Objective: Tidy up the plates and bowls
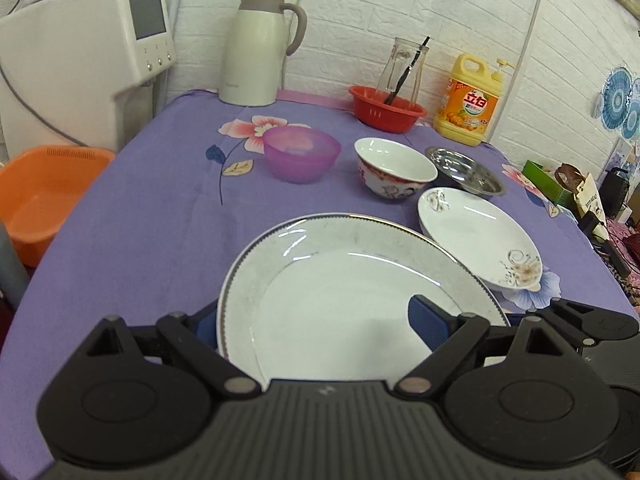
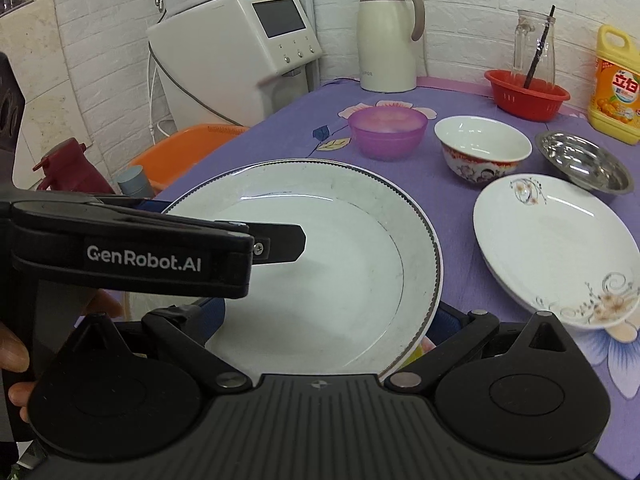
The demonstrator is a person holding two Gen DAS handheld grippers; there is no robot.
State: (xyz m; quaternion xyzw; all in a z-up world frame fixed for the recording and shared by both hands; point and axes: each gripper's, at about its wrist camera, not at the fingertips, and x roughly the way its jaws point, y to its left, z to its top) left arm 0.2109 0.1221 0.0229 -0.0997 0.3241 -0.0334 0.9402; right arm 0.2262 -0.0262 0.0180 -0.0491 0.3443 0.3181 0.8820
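Large plate: a big round white ceramic plate with a grey toothed rim (image 2: 312, 248), near the front edge of the bench (image 1: 160, 216), which wears a purple flowered cloth; whether it rests on the cloth or is lifted I cannot tell.
Left gripper (image 1: 316, 320): its blue fingers (image 1: 426, 320) grip the plate, one over the face and one at the outer rim.
Right gripper (image 2: 332, 318): the fingers stand on both sides of the plate's near rim; real pressing I cannot tell.
Small plate: a white ceramic plate with flower print (image 2: 556, 248), just beside the large plate on the right, apart from it.
Bowls: a purple translucent plastic bowl (image 1: 300, 154), a white porcelain bowl with red pattern (image 1: 394, 168) and a shallow steel bowl (image 1: 466, 170) stand singly behind.
Progress: I judge the task early; nothing is stacked, plates and bowls are not yet grouped.
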